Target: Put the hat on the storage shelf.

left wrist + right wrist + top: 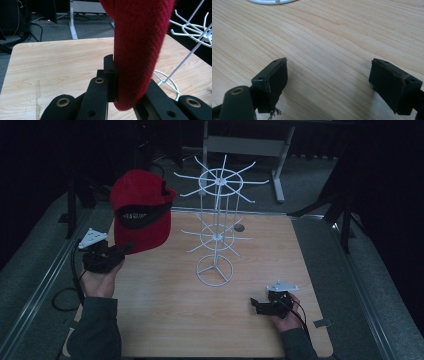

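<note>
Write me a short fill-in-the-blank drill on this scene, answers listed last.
1. The left gripper holds a knitted cap coloured ____.
2. The right gripper has its jaws ____ over the wooden table.
3. The wire rack with hooks is coloured ____.

Answers: red; open; white

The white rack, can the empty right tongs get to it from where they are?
Probably yes. The right tongs sit open, holding nothing, with bare table between them and the white rack.
</note>
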A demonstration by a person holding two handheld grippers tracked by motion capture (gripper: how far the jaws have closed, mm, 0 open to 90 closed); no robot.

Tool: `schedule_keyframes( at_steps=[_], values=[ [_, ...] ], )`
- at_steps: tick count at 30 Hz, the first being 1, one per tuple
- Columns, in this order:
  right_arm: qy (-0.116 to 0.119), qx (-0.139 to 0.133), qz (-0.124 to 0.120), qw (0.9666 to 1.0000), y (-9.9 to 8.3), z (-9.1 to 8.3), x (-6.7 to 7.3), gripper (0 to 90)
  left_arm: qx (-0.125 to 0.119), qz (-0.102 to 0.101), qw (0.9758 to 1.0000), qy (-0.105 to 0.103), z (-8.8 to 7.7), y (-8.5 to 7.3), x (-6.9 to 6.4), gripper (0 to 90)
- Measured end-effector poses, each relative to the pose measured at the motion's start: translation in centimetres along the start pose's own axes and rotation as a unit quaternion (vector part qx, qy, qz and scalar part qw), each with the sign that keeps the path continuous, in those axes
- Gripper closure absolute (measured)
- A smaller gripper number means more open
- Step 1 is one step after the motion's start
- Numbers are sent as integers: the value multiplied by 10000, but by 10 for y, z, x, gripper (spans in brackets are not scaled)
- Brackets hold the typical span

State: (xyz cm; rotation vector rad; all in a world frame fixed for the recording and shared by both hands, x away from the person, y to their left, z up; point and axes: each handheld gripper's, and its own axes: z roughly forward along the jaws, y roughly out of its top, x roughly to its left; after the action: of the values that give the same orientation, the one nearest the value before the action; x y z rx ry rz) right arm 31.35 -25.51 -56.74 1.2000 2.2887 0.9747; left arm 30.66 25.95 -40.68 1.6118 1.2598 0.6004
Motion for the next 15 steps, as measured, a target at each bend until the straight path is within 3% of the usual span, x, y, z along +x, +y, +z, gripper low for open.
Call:
schedule_keyframes(
  at_steps=[15],
  values=[
    [-2, 3, -5, 10000, 0, 0, 0, 151, -170, 27, 9999, 16, -6, 11, -3, 860]
  ],
)
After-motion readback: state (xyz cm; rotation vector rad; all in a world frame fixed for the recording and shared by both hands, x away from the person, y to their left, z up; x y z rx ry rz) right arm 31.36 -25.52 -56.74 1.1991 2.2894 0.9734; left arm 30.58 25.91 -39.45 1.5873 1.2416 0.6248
